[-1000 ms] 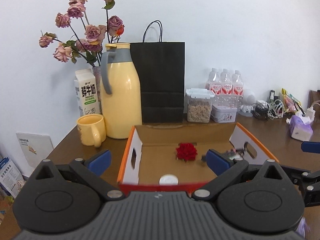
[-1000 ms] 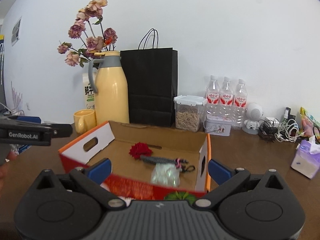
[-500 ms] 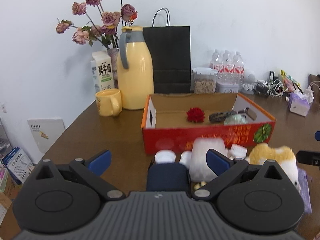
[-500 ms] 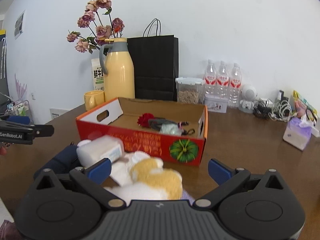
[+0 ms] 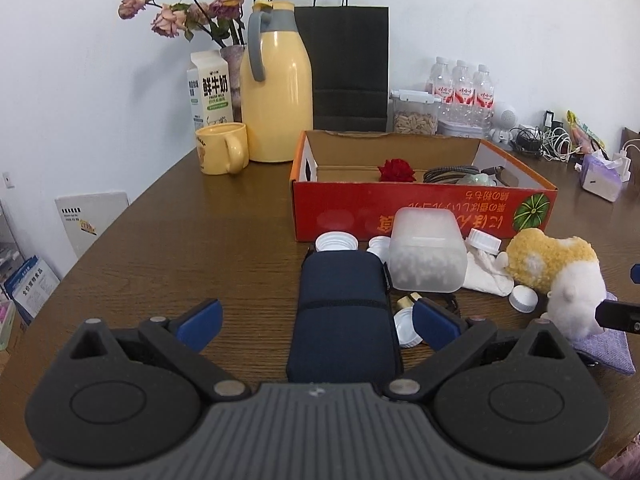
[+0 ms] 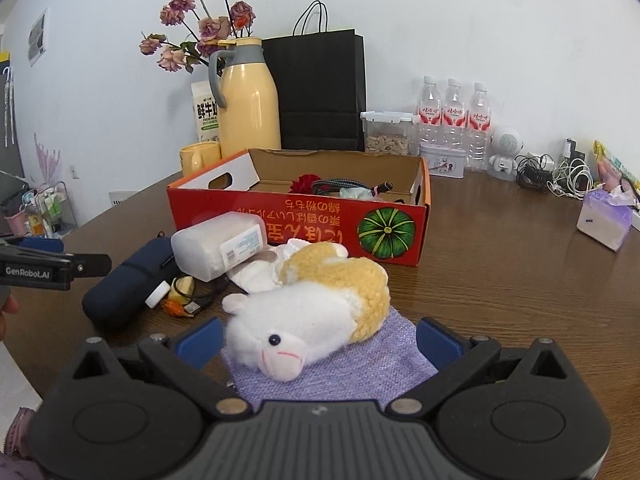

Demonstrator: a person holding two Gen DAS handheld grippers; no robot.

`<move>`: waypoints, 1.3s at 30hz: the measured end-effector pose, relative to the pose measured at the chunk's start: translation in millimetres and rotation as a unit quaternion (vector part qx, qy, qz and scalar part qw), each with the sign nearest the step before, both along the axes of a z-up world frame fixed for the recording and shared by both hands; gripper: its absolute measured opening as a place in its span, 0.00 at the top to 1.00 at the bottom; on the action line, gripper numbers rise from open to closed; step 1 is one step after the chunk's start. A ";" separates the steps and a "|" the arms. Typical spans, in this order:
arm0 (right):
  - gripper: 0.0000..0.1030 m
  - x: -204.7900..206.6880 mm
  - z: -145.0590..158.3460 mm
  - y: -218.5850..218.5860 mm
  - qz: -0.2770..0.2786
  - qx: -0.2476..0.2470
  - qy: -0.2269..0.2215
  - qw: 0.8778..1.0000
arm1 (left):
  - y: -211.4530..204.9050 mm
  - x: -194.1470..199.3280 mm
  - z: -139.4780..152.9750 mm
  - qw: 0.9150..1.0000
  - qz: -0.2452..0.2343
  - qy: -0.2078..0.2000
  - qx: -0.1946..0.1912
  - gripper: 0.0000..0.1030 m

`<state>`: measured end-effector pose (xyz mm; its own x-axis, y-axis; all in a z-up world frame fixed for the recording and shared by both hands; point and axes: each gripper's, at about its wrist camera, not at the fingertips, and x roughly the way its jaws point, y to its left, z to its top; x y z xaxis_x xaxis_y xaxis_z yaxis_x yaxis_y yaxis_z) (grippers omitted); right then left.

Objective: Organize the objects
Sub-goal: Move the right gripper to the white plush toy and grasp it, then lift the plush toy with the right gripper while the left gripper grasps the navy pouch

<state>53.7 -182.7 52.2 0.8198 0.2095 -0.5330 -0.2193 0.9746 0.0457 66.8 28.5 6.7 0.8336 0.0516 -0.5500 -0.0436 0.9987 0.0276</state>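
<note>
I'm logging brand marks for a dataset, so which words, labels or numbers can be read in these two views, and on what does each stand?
"GenRobot.AI": white lettering on the black left gripper, seen from the right wrist.
"鲜牛奶": white milk carton; "FRESH MILK" below, smaller print unreadable.
Upside-down yellow characters: red cardboard box, not reliably readable.
White label on the frosted plastic container: too small.
Red labels on the clear water bottles: blurred.

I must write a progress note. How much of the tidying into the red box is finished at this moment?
Partly done. The red box already holds a red flower and a dark cord. Nothing is in hand: the left gripper and the right gripper are both open. Left on the table: the navy pouch, the plastic jar, the plush toy, the purple cloth and several white caps.
</note>
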 end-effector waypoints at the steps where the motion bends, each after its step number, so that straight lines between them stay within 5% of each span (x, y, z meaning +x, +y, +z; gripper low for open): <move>1: 0.00 1.6 -0.3 1.0 0.000 0.000 0.001 1.000 | 0.3 2.2 -1.1 1.000 0.002 0.003 -0.001 0.00; 26: 0.02 70.1 -19.0 7.1 -0.094 0.035 0.073 0.992 | 1.4 36.4 -20.2 0.999 0.013 0.037 -0.014 0.00; 32: 0.25 72.9 -31.0 -5.4 -0.075 0.110 0.103 0.986 | 5.0 36.7 -21.7 0.999 0.018 0.040 -0.017 0.00; 39: 0.43 62.5 -28.9 -12.8 -0.071 0.138 0.076 0.985 | 0.3 38.8 -22.2 0.999 0.013 0.043 -0.016 0.00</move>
<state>116.2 -195.5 23.2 0.7658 0.2527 -0.5914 -0.0521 0.9409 0.3346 105.6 28.9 -15.5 0.7819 0.0530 -0.6211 -0.0676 0.9977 0.0000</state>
